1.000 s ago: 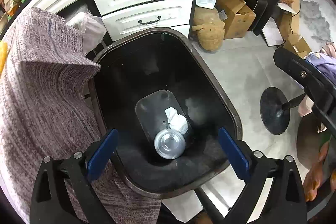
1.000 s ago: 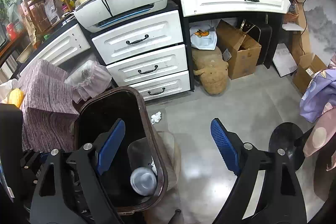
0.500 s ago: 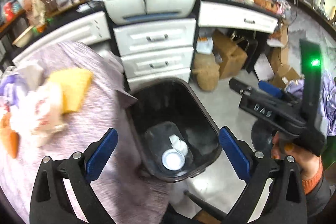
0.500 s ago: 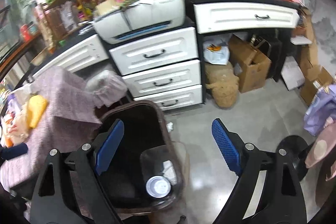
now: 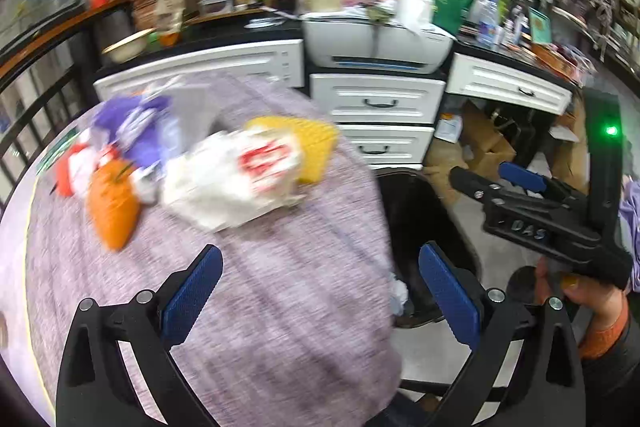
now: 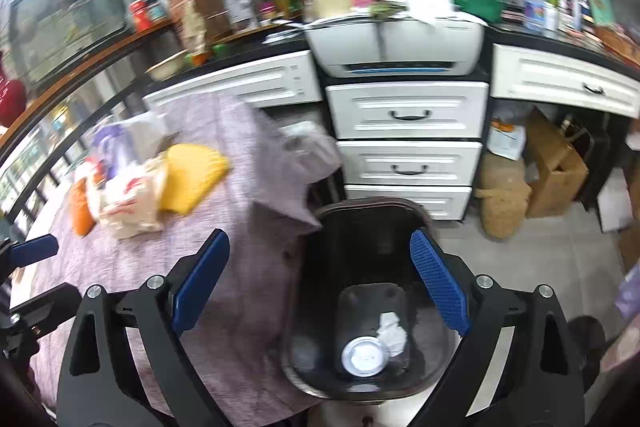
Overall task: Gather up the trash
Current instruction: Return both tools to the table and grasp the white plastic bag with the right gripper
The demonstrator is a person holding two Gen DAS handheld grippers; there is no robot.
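A table draped in mauve, heathered woven cloth (image 5: 280,307) fills the left of both views, its fabric hanging in a fold at the corner nearest the bin. Behind it stands a bank of white panelled drawers with dark curved handles (image 6: 408,139), and on top of them a boxy white printer (image 6: 396,43).

Just beside the table's corner, on the grey tiled floor, sits a tall black plastic trash bin with a rounded rectangular rim (image 6: 320,223). At its bottom lie a round silvery can lid or can end (image 6: 364,355) and, touching it, a crumpled white tissue (image 6: 392,331).

On the cloth, well apart from the bin, a heap of wrappers lies blurred: a crinkled white plastic bag with red print (image 5: 236,175), a ribbed yellow pouch (image 5: 308,147) touching it, an orange packet (image 5: 112,215) and purple-white wrappers (image 5: 136,131).

The left gripper (image 5: 316,287) hovers over the cloth, its blue textured pads spread wide, holding nothing. The right gripper (image 6: 320,283) hangs above the bin's edge, its pads likewise spread apart and empty.
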